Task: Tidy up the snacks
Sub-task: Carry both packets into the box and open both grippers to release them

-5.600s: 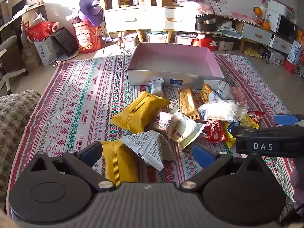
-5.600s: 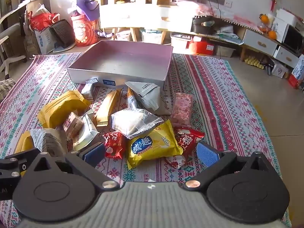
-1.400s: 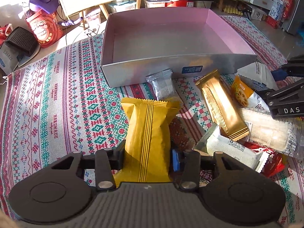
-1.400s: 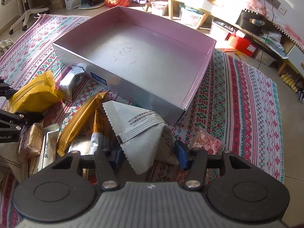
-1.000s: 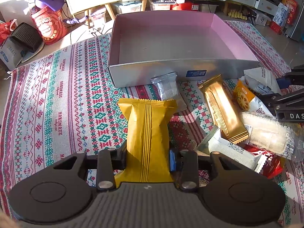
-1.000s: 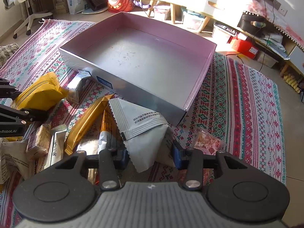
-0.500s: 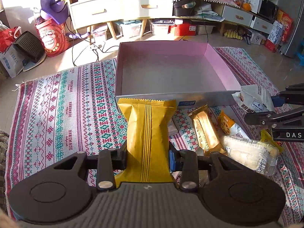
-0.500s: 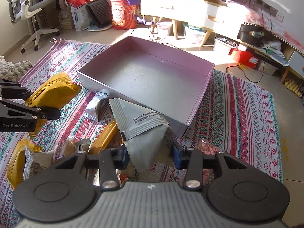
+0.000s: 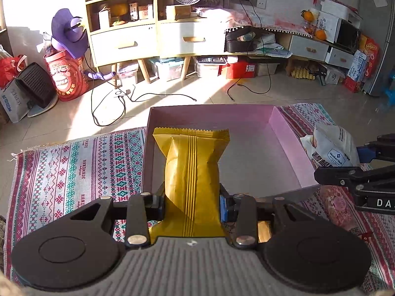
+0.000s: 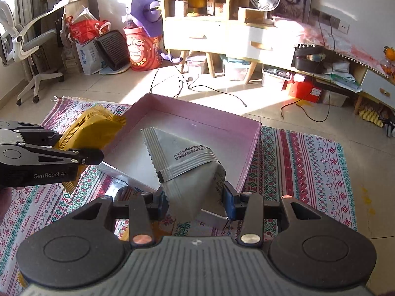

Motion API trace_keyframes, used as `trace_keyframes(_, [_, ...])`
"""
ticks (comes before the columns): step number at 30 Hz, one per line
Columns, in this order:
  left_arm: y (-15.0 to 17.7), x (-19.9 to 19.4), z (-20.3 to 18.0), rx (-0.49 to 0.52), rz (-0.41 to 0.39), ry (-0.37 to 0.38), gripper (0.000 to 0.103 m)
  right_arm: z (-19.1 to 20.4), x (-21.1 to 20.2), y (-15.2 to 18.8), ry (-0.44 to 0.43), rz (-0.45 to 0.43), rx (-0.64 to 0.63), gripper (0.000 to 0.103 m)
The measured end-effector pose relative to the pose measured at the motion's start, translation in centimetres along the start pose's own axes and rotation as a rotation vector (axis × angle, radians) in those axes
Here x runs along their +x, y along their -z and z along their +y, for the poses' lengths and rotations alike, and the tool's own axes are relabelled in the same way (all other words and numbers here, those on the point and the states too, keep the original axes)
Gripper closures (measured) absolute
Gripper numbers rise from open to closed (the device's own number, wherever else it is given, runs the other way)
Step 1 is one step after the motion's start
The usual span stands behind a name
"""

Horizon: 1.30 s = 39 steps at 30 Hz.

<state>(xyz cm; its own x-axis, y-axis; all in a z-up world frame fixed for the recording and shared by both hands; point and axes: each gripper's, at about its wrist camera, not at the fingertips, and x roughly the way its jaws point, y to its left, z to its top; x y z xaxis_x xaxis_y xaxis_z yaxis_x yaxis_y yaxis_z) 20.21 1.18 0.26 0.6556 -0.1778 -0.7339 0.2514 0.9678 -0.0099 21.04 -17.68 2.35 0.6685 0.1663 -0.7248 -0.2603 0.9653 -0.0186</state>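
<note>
My left gripper (image 9: 192, 201) is shut on a yellow snack packet (image 9: 191, 170) and holds it raised over the near left part of the pink box (image 9: 284, 133). My right gripper (image 10: 195, 201) is shut on a grey-white triangular snack bag (image 10: 187, 162), held above the near edge of the same pink box (image 10: 251, 148). Each gripper shows in the other's view: the right one (image 9: 358, 172) with its white bag (image 9: 330, 150) at the box's right side, the left one (image 10: 49, 153) with the yellow packet (image 10: 93, 128) at the box's left side. The box interior is bare.
The box sits on a patterned woven rug (image 9: 74, 162). A pink snack packet (image 9: 338, 204) and a gold bar (image 9: 264, 229) lie on the rug near the box. A silver packet (image 10: 116, 190) lies by the box's front. Cabinets, a red bucket (image 9: 66, 79) and cables are beyond.
Both grippers closed on their packets, lifted them off the rug and moved forward over the pink box. The snack pile has dropped out of view below.
</note>
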Motion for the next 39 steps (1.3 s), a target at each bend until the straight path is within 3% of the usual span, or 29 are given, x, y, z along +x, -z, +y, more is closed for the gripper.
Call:
trace_keyframes(9, [-1.2,6.1,-0.1,0.024,0.002,-0.054,0.059,-1.8,4.2,-0.6,-0.026,-0.009,0.097,0.063])
trace_keyframes(13, [-0.6,7.3,-0.4,0.062,-0.010,-0.126,0.059,-1.9,5.1,0.0,-0.052,0.010,0.132,0.063])
trace_keyframes(18, [0.6,7.5,-0.8,0.081,0.022,-0.154,0.059,-0.9,5.3,0.5,-0.035,0.040,0.090,0.063])
trace_keyframes(26, [1.7,6.2,-0.3,-0.001,0.067,-0.119,0.059,-0.6,5.5,1.2,-0.003,0.103,0.066,0.063])
trace_keyframes(32, [2.3,5.4,-0.3,-0.034,0.085,-0.091,0.057,-0.4,5.0,1.2,0.001,0.094,0.076,0.060])
trace_keyframes(35, [2.4,4.7,-0.3,-0.044,0.060,-0.075,0.045,-0.5,4.2,1.1,-0.004,0.069,0.090,0.054])
trace_keyframes(37, [2.3,4.1,-0.2,-0.056,0.046,-0.053,0.026,-0.5,3.5,0.9,-0.004,0.048,0.099,0.041])
trace_keyframes(39, [2.1,3.4,-0.2,-0.056,0.034,-0.045,0.022,-0.6,2.7,0.7,-0.004,0.029,0.108,0.032])
